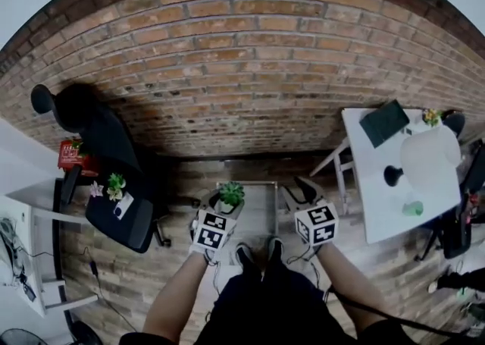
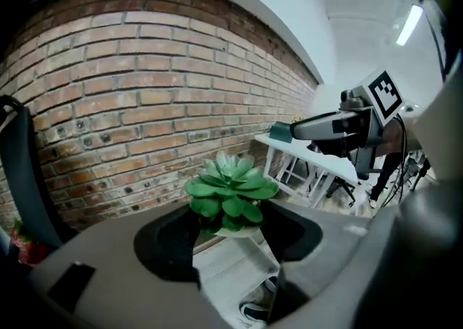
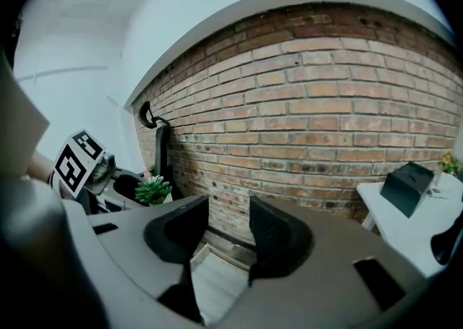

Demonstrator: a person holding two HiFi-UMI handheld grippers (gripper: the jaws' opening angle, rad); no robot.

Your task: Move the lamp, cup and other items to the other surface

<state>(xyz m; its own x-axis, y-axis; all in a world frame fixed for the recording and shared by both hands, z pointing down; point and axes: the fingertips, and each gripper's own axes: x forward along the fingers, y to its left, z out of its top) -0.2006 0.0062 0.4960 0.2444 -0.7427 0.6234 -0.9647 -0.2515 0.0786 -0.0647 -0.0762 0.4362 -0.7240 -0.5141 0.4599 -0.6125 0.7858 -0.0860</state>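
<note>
Potted succulent [image 2: 230, 187] between left gripper [image 2: 235, 228] jaws — gripped.

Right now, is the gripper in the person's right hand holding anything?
No, the right gripper has its jaws standing apart, with only floor and brick wall showing between them.

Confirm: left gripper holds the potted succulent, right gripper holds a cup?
Wrong on the right gripper: it holds nothing. The right gripper view shows its jaws apart, with only floor and brick wall beyond them. The left gripper does hold the potted succulent.
</note>
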